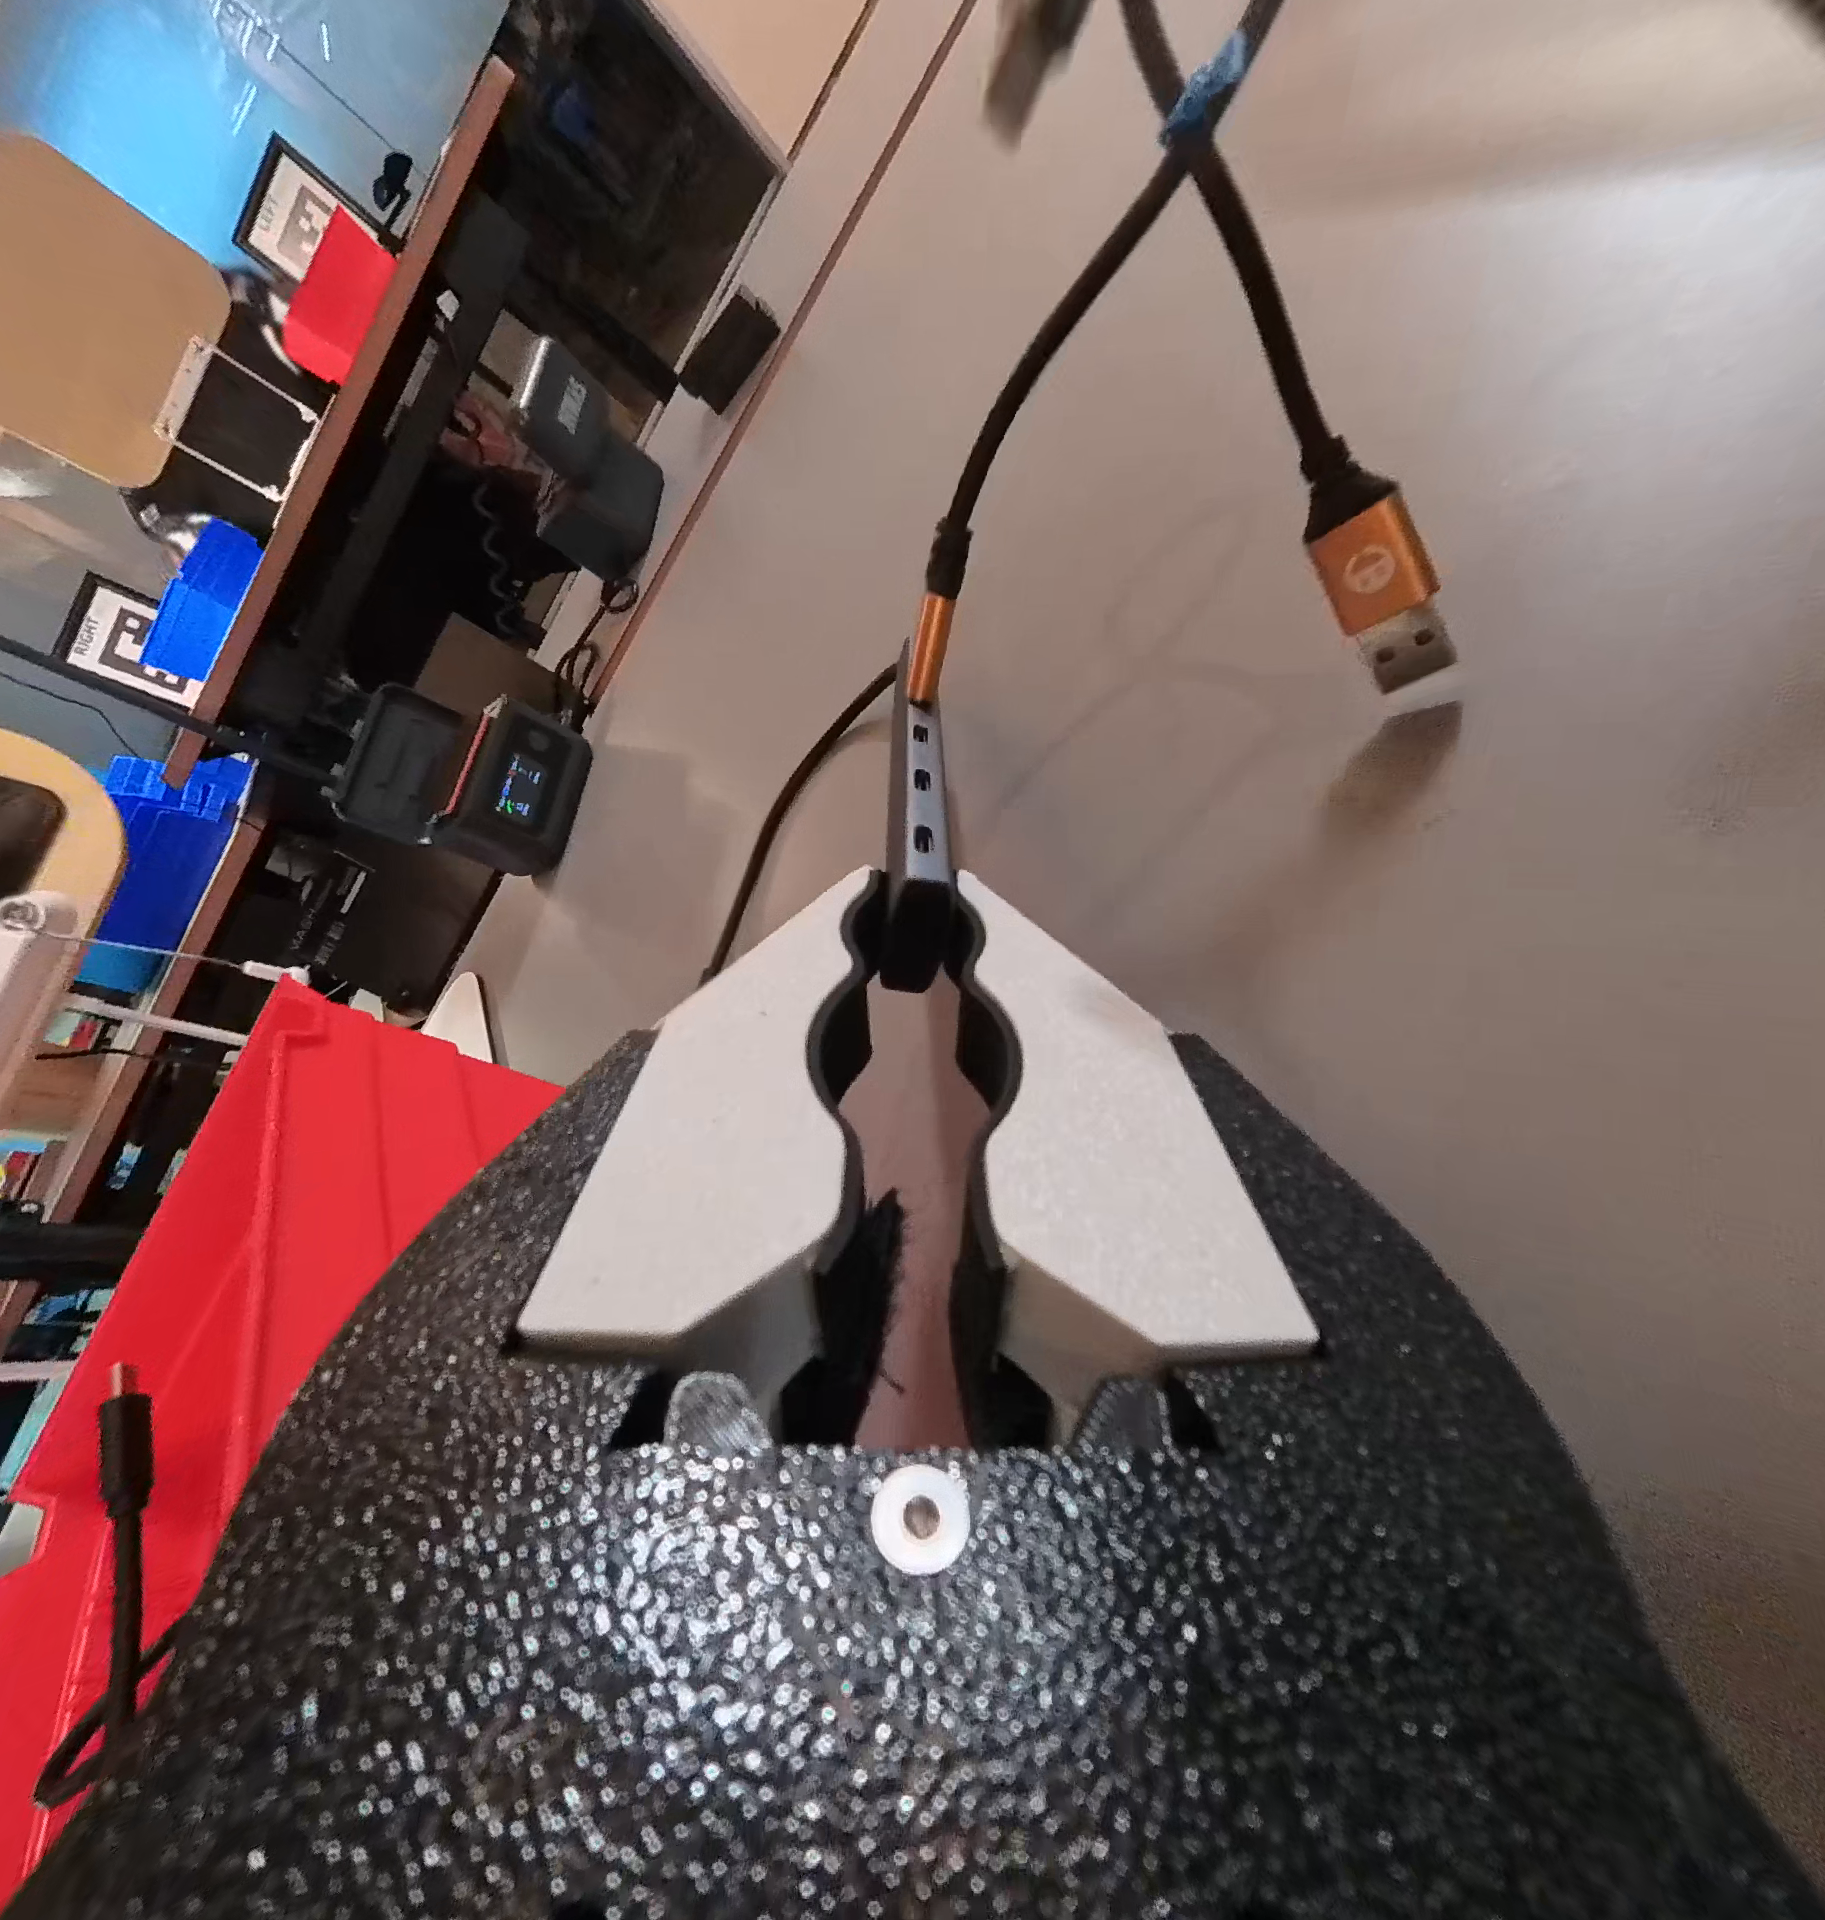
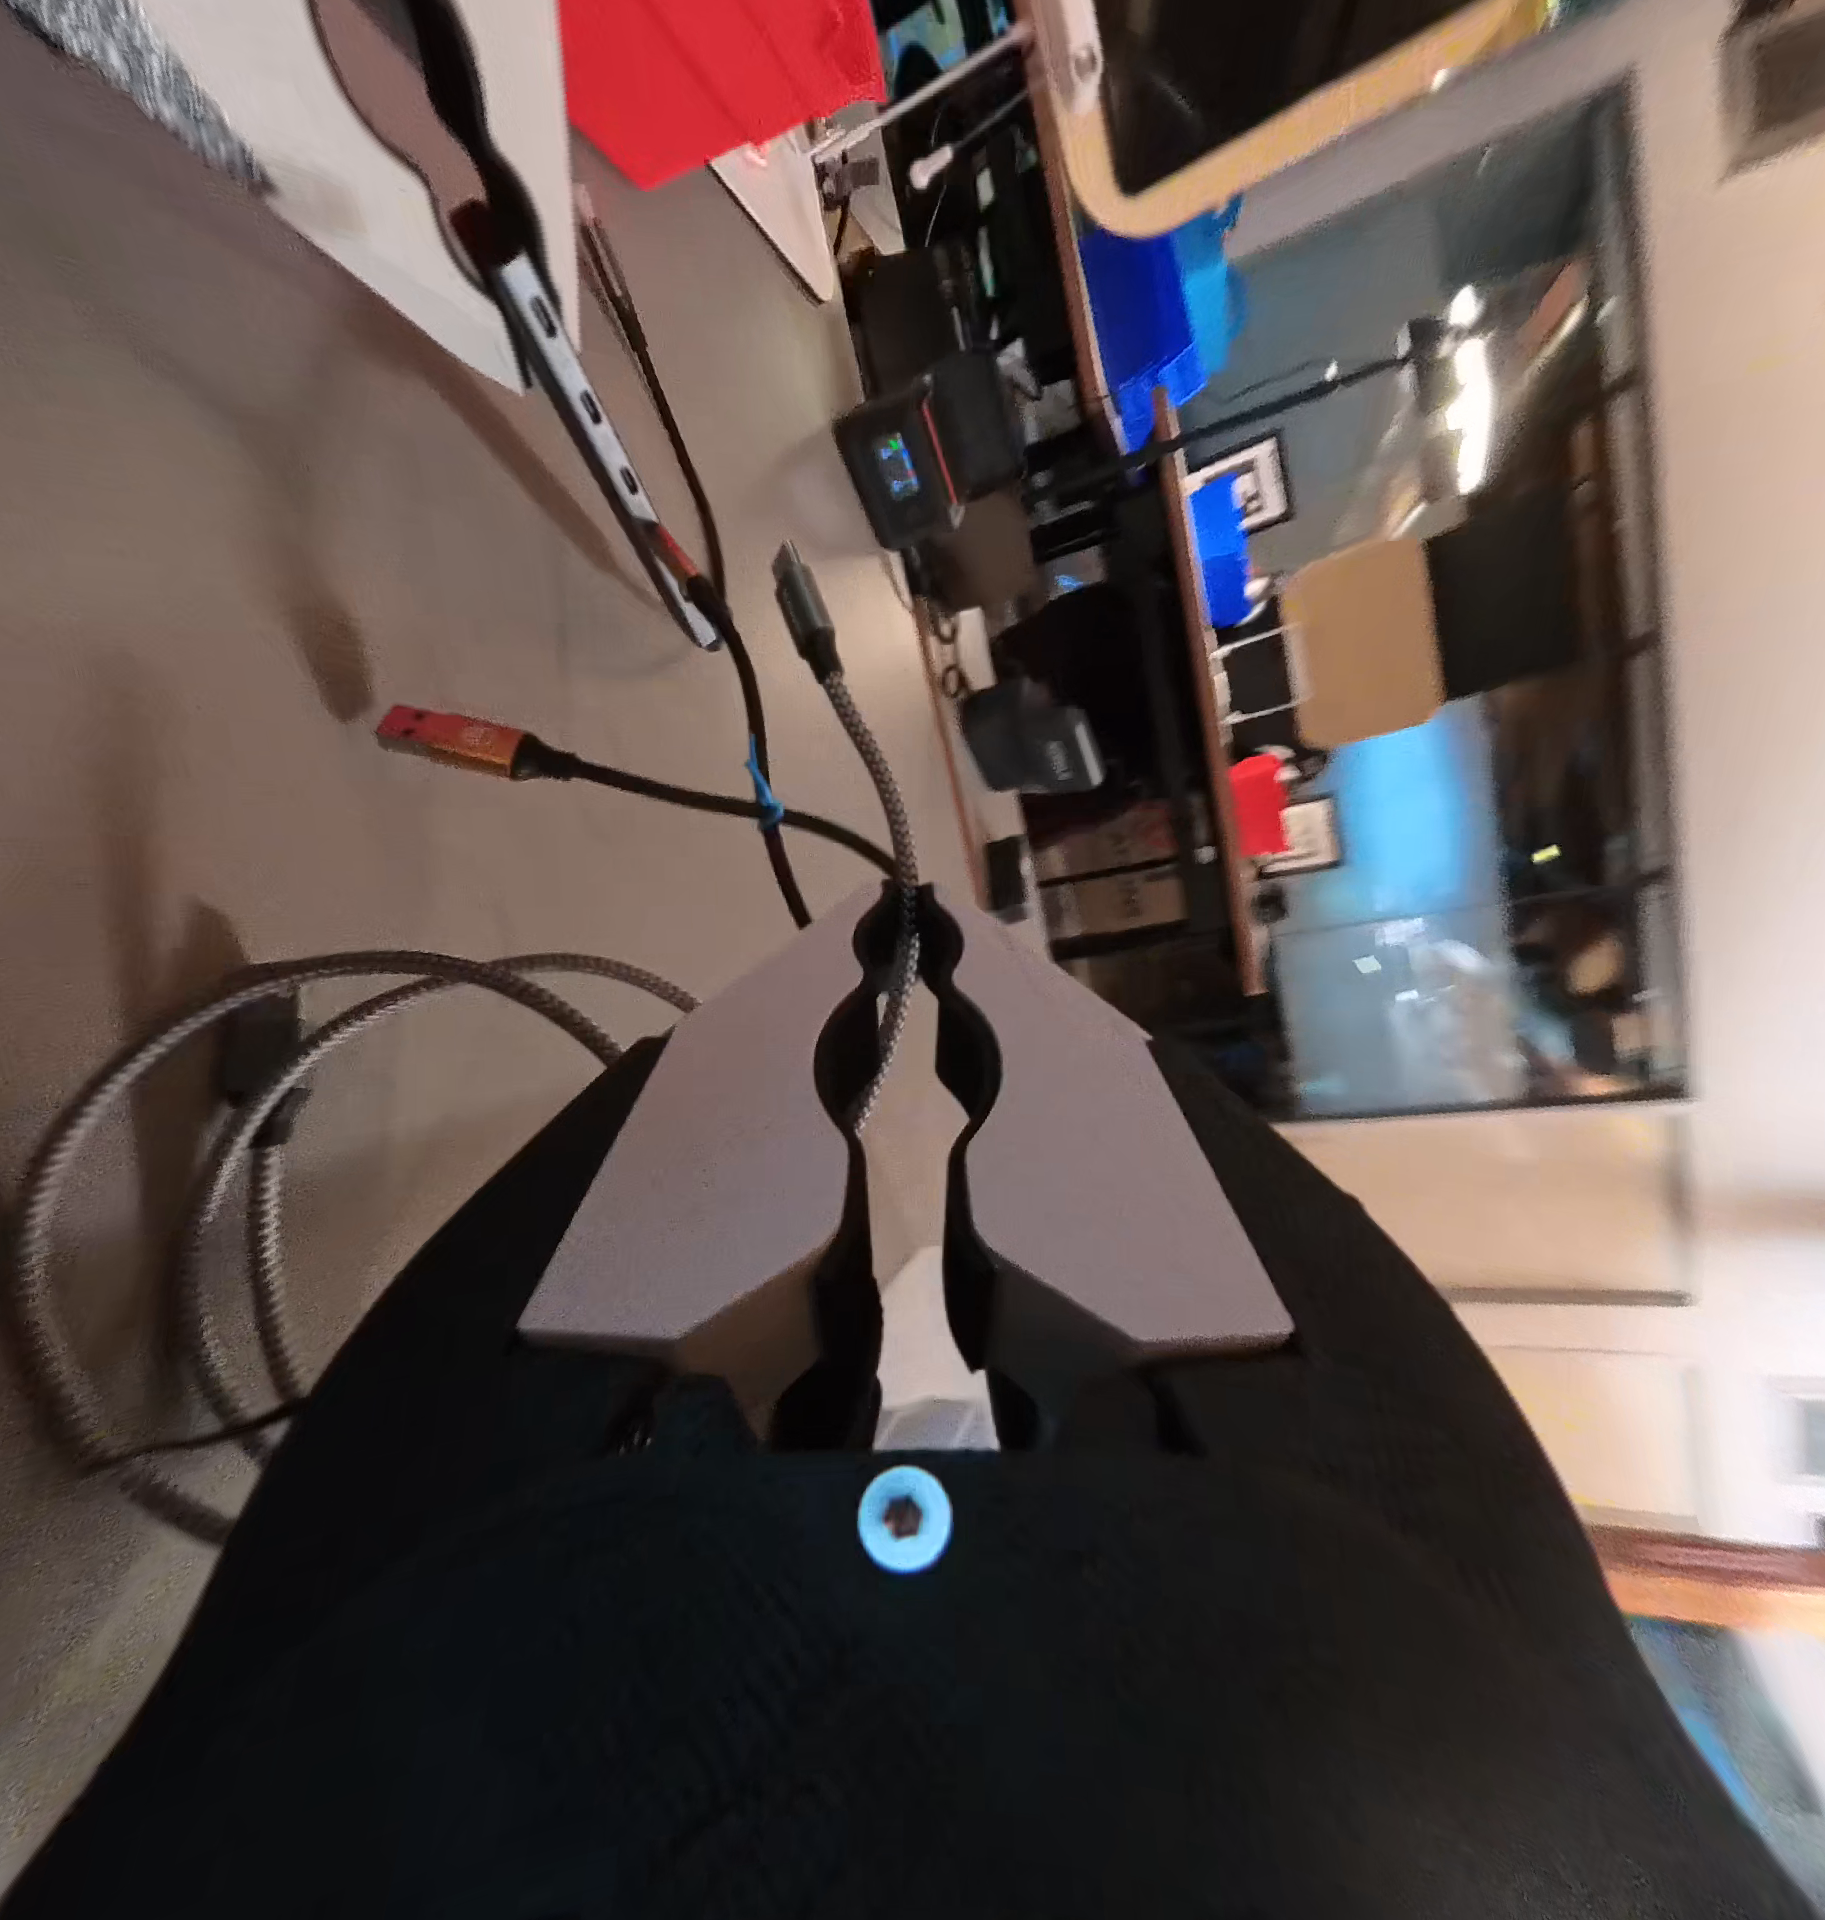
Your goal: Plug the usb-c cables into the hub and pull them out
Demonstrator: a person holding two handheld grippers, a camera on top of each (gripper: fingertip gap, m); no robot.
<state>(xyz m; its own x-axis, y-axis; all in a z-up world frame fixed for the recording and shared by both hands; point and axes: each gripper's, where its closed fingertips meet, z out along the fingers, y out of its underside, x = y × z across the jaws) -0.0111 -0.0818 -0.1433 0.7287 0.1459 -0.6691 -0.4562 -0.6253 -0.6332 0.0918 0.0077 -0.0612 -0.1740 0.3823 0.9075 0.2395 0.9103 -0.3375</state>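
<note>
- Beige tabletop (image 1: 1510,1039) fills both wrist views, with cluttered shelves and red and blue bins blurred behind it.
- A slim grey hub (image 1: 923,831) is pinched edge-on between the white fingertips of the left gripper (image 1: 918,935) and is held clear above the table.
- An orange-collared plug (image 1: 932,649) is seated in the hub's far port; three free ports are seen below it.
- The black cable's other end, a wide orange plug (image 1: 1375,592), is seen dangling loose beside the hub, above its own shadow.
- In the right wrist view, a grey braided cable (image 2: 892,831) is clamped between the closed fingertips of the right gripper (image 2: 903,914), some way behind its connector.
- Its dark usb-c plug (image 2: 799,603) is seen in the air, near the hub (image 2: 596,416) but not touching it.
- More braided cable is coiled on the table to the left (image 2: 160,1143).
- Judged risk: because the cable is gripped well back from the plug, the tip may droop or twist and miss a port.
- Judged risk: pushing askew may slide the hub in the left pinch, or the two cables, which cross near blue tape (image 2: 762,800), may snag.
</note>
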